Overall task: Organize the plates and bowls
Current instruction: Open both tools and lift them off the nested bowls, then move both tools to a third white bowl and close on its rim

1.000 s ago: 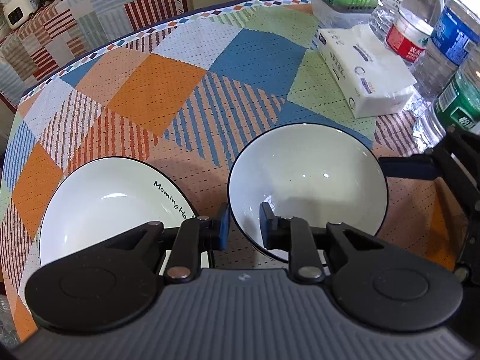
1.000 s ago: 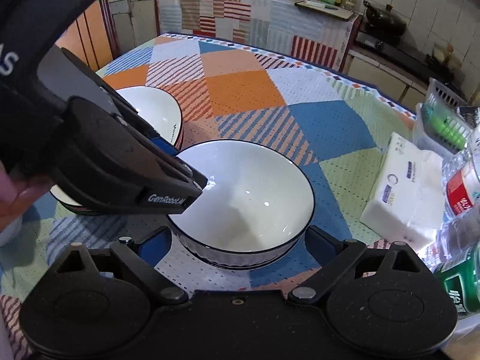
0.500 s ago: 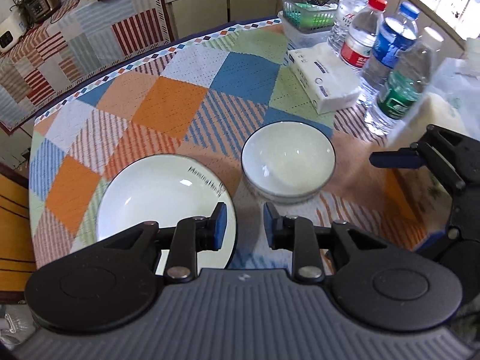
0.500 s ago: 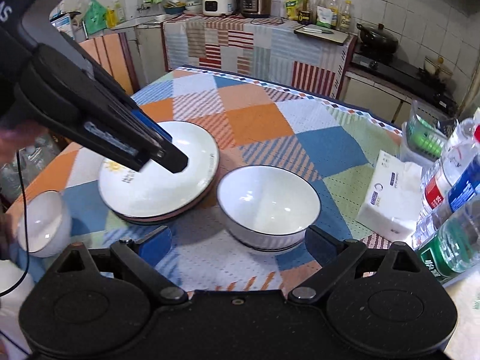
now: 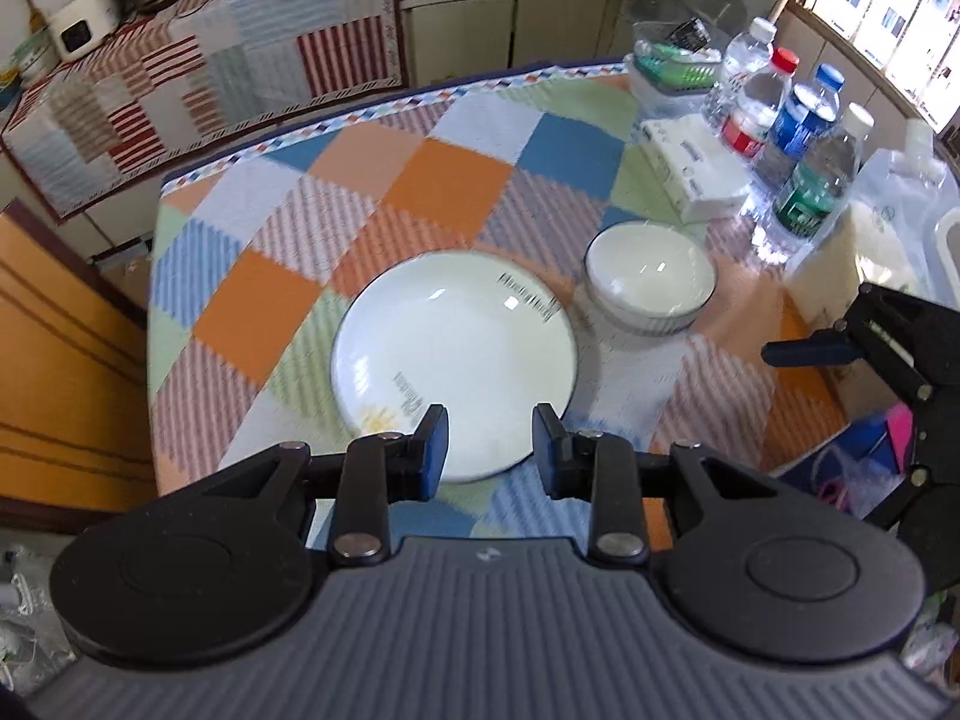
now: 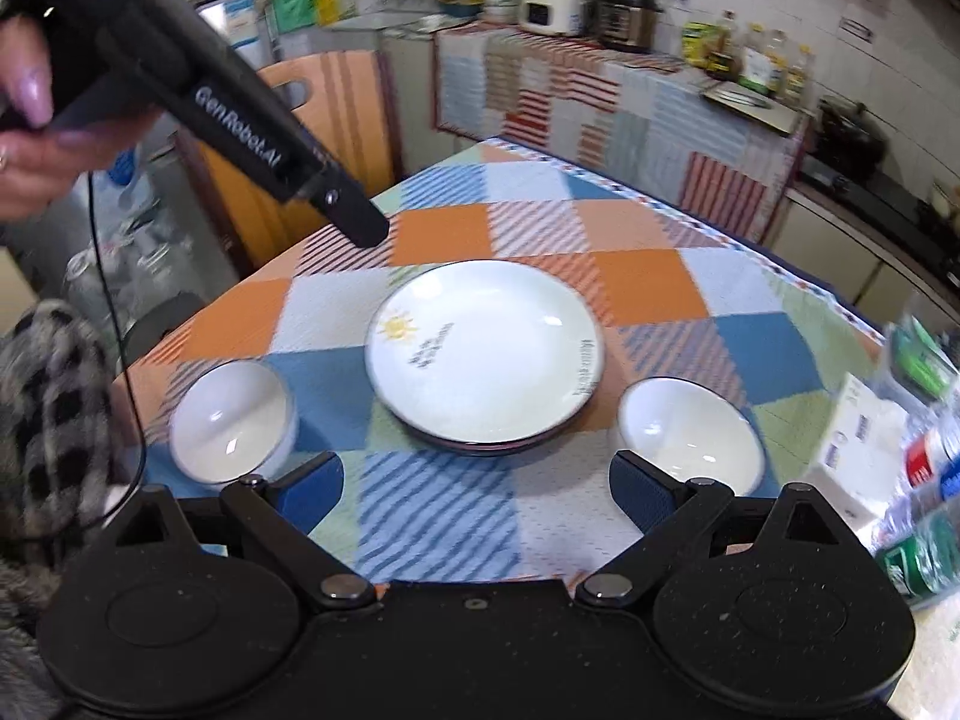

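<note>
Here the left claw (image 5: 491, 443) hangs above the table (image 5: 420, 180), which wears a patchwork cloth of orange, blue and green squares; its blue-padded jaws have just been opening and now stand a narrow gap apart with nothing between them. Behind that gap, in the middle of the left wrist view, lies a white round plate with a dark rim and a small sun print (image 5: 453, 354); it sits on top of at least one more plate. Right of it, close by but apart, stands a white ceramic bowl with a dark rim (image 5: 651, 285). The right claw (image 6: 477, 489) is spread wide and empty, low in its own frame. A second white bowl (image 6: 231, 420) sits at lower left there. Clear plastic water bottles (image 5: 798, 138) and a white tissue pack (image 5: 696, 165) crowd the upper right of the left wrist view.
</note>
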`<state>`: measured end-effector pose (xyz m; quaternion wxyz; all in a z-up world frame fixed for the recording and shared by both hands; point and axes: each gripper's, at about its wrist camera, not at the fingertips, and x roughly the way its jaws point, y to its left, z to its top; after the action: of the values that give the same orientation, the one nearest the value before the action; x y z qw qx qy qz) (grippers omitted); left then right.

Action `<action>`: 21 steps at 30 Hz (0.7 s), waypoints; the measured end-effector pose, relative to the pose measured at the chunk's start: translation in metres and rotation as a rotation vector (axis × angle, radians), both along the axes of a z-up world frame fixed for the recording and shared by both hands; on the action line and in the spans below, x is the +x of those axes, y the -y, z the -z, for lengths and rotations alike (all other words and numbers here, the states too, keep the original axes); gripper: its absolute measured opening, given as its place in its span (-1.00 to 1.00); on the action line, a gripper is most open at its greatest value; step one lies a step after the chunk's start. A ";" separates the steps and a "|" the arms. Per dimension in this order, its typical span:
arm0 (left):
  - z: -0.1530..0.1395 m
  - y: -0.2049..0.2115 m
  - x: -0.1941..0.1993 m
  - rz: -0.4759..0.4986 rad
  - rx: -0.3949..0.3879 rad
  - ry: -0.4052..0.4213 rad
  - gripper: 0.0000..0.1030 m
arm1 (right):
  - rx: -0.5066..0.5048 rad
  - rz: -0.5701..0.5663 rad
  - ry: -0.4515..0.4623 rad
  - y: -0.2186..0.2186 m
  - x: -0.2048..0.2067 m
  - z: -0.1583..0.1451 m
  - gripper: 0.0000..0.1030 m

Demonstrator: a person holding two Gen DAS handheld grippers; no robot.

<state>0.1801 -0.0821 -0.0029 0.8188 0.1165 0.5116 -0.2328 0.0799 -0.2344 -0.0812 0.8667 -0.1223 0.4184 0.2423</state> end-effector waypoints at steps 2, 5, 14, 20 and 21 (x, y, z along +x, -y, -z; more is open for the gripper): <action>0.003 -0.012 -0.008 -0.002 0.023 -0.013 -0.42 | 0.001 -0.034 -0.005 -0.012 -0.004 -0.001 0.90; 0.010 -0.026 -0.020 -0.008 0.048 -0.053 -0.41 | 0.003 -0.085 -0.020 -0.029 -0.010 0.000 0.89; 0.029 -0.052 -0.056 0.026 0.068 -0.105 -0.20 | -0.022 -0.173 -0.063 -0.065 -0.024 0.014 0.89; 0.056 -0.070 -0.060 -0.002 0.024 -0.221 -0.08 | 0.007 -0.158 -0.134 -0.076 -0.014 0.028 0.90; 0.059 -0.072 -0.060 -0.004 0.016 -0.239 -0.05 | 0.021 -0.158 -0.150 -0.076 -0.011 0.031 0.90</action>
<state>0.1204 -0.0096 -0.0619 0.7515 0.0932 0.6078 -0.2392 0.0685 -0.1588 -0.1124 0.8124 -0.1274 0.4686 0.3228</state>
